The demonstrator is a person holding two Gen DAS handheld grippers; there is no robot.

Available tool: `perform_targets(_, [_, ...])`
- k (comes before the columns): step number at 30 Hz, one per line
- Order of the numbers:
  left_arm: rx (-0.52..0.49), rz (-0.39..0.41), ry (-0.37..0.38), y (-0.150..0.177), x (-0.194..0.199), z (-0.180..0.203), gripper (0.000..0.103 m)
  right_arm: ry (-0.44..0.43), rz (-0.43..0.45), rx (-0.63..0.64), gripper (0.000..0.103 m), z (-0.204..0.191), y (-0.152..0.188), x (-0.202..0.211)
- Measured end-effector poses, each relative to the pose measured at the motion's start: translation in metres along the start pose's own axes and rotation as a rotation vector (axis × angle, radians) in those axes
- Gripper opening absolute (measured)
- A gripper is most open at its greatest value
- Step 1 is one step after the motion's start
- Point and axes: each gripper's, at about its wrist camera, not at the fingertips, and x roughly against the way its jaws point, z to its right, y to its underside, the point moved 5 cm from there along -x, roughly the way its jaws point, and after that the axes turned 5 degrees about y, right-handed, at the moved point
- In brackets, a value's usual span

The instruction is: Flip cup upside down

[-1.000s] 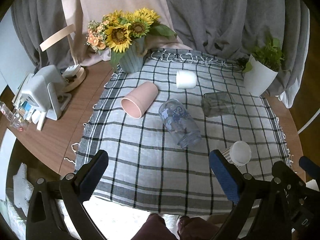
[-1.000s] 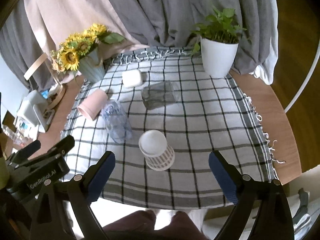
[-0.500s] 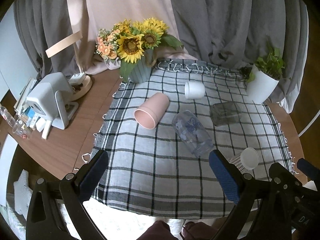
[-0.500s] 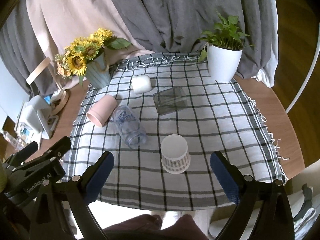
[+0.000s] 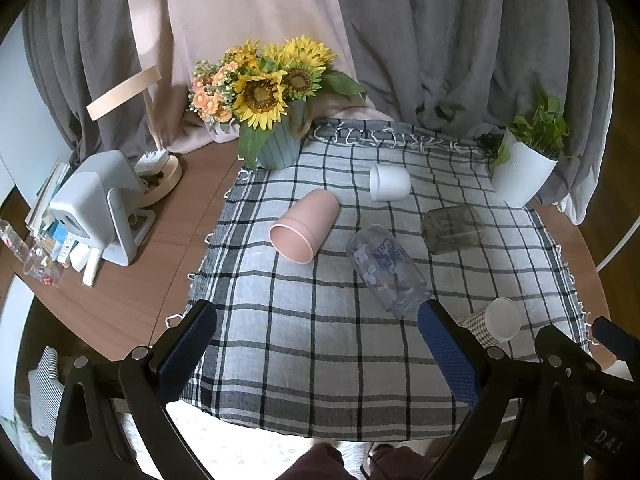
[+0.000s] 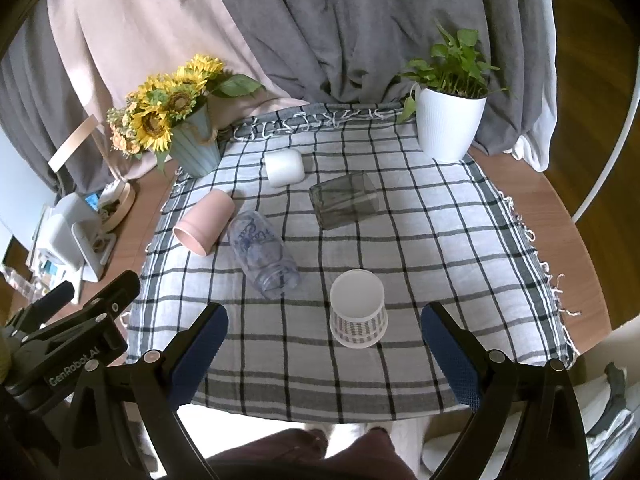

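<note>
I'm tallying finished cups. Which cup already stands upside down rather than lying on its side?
The white checked paper cup nearest the right gripper; it stands on its rim, base up. The pink, white, grey and clear printed ones lie sideways.

Five cups [image 6: 358, 308] – two plants [image 6: 450, 120], one cloth [image 6: 440, 240].

Checked cloth [image 6: 420, 240] covers round wooden table [image 6: 568, 216]. Sunflower vase [image 6: 196, 148] at far left corner. White potted plant [image 6: 450, 124] at far right. Grey curtains [image 6: 360, 20] behind.
</note>
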Motion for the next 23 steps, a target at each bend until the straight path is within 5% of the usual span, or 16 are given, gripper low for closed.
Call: perform_targets(23, [-0.003,-0.008,-0.002,-0.0060,-0.0032,0.0000,0.102,0.000,-0.012,-0.009,0.097,-0.0007,0.0016,-0.0064])
